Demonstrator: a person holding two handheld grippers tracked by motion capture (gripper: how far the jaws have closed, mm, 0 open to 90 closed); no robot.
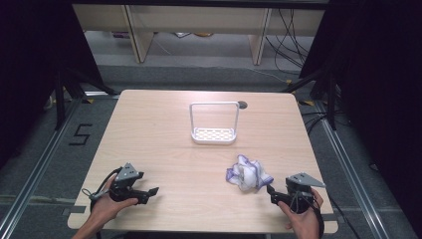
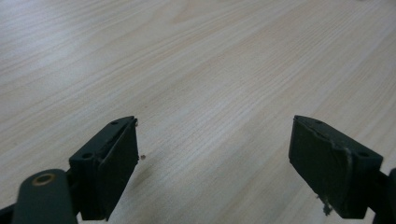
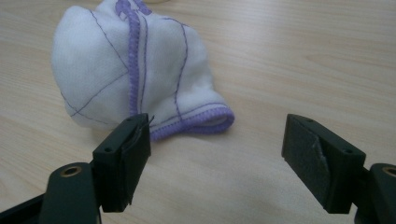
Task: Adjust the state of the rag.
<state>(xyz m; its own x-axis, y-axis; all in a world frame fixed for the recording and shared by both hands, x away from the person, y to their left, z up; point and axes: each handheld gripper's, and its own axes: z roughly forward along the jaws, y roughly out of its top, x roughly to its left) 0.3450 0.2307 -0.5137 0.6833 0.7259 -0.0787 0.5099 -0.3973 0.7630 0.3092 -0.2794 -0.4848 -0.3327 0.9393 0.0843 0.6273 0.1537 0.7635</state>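
Your left gripper (image 1: 149, 191) rests at the worktop's (image 1: 164, 149) near left, jaws wide over bare wood. Your right gripper (image 1: 271, 191) sits near right, jaws wide and empty, just beside the crumpled cloth (image 1: 247, 173). A white rack (image 1: 214, 134) stands well beyond, mid-worktop.
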